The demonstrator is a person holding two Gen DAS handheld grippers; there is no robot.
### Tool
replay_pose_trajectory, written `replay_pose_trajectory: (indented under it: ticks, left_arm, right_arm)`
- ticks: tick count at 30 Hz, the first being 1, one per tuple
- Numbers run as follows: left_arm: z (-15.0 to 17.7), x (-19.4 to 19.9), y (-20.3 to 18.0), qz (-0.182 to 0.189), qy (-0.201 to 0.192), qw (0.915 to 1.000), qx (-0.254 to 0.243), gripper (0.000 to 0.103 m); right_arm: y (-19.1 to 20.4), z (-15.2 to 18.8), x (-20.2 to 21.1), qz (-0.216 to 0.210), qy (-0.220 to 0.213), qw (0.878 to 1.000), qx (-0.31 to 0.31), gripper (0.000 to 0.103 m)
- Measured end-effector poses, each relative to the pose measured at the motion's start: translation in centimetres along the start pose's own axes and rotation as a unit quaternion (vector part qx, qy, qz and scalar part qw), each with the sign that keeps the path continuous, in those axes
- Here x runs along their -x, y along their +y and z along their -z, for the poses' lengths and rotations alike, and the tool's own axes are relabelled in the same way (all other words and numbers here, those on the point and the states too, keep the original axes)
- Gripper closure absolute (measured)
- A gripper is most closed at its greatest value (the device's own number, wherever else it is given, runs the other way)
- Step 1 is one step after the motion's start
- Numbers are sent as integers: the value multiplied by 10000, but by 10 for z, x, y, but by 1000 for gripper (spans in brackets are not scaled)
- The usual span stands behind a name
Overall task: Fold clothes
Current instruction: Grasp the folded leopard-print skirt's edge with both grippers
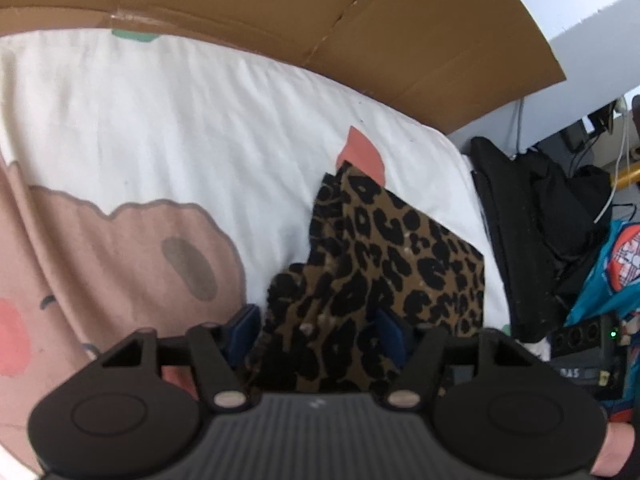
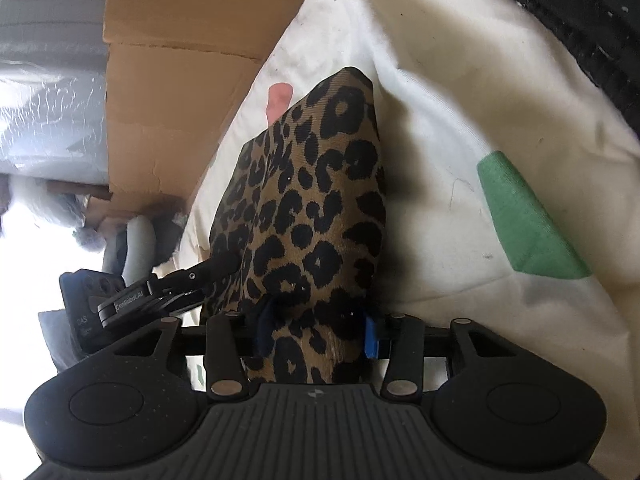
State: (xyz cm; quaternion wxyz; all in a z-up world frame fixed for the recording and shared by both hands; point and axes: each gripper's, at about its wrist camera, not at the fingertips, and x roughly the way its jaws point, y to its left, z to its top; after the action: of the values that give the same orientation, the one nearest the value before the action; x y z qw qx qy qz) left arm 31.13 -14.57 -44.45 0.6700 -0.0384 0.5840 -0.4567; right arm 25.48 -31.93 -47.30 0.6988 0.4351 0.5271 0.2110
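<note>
Leopard-print garment (image 1: 400,264) gripped in both left tongs (image 1: 320,332) and right tongs (image 2: 316,328), mid-fold over the bedsheet (image 1: 180,120); next, lay edges matched.

Left wrist view: from just behind left tongs (image 1: 320,328), looking forward and down, very close to leopard-print cloth (image 1: 384,264) on white bedsheet (image 1: 160,120); cardboard (image 1: 280,8) across far edge. Right wrist view: from just behind right tongs (image 2: 316,328), rolled sideways, equally close above same cloth (image 2: 312,200). Shared: cloth, bedsheet (image 2: 440,80), cardboard (image 2: 180,60). Left tongs (image 2: 160,292) visible at right view's left edge.
</note>
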Motion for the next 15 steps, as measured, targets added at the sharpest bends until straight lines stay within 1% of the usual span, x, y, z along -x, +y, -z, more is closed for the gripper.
replay_pose_trajectory:
  ticks: [1,2,3,4,6,9,13,15]
  left_arm:
    - [0,0,-2,-58,-4,9999,-82,49]
    - [-1,0,-4,-96,-10,9999,-143,52]
    - [-1,1,-6,-110,-19,9998,-177,55]
    - [-1,3,-6,-108,-38,9997,-197,57]
    - [-2,7,-4,-47,-97,9998,-183,68]
    - [-2,15,1,114,-168,9998,-89,74]
    - [-3,14,2,153,-120,9998,-93,74]
    - [-5,12,4,163,-66,9998,-73,68]
  right_arm:
    - [1,-1,-1,11,12,10000,26,73]
    - [3,-1,-2,28,24,10000,74,78]
    - [5,-2,-2,32,30,9999,119,88]
    - [7,-3,-1,32,32,9999,161,91]
    - [11,-3,2,20,23,9998,211,95]
    - [17,-4,8,-3,-5,9995,319,96]
    - [24,-5,12,9,-4,9991,420,96]
    - [22,-6,12,27,17,9992,388,95]
